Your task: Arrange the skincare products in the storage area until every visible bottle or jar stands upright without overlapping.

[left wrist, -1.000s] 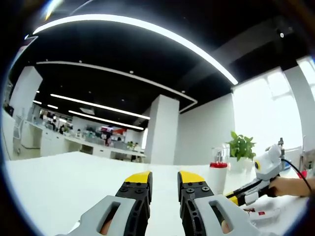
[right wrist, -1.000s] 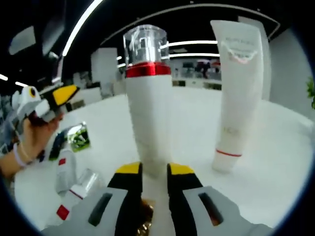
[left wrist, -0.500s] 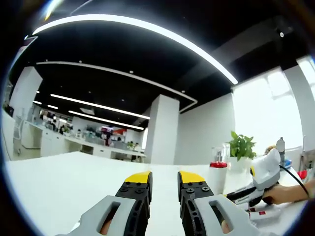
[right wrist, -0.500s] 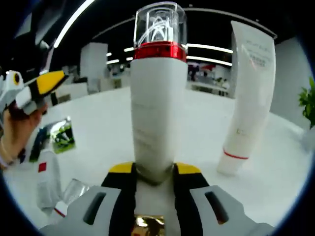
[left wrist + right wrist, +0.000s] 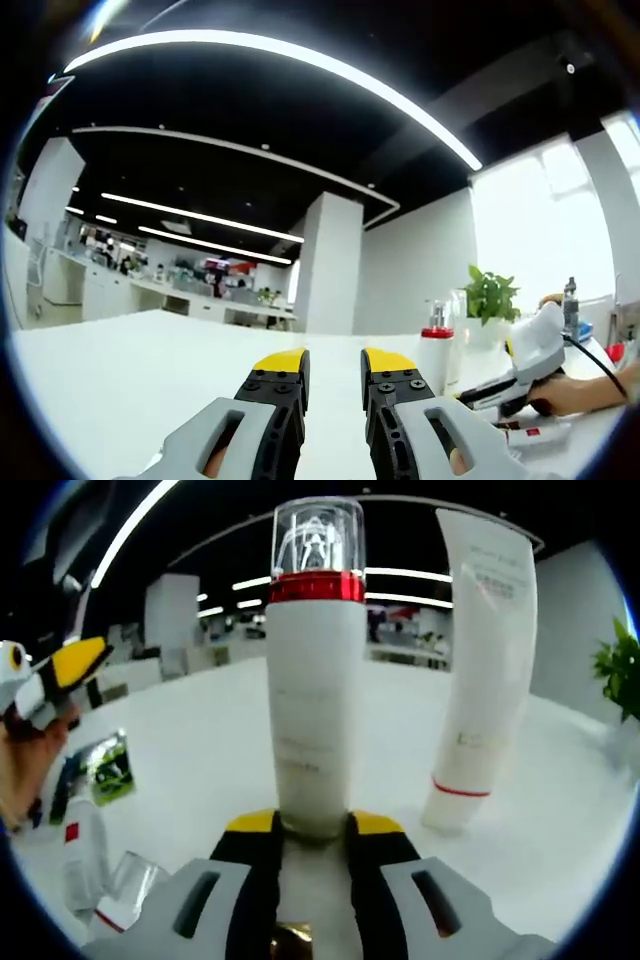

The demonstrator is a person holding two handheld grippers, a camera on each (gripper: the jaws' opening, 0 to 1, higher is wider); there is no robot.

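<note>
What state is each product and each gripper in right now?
Pump bottle: upright, clamped at its base by the right gripper.
White tube: standing on its cap end, free.
Small bottle: lying on the table.
Green sachet: lying flat.
Left gripper: open, empty.

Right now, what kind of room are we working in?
Likely an open-plan office: long ceiling light strips, rows of desks receding behind a white pillar, and a potted plant by the bright window.

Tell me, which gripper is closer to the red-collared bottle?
Right. The right gripper has its jaws around the base of the bottle. The left gripper is off to the side, empty, well apart from it.
</note>
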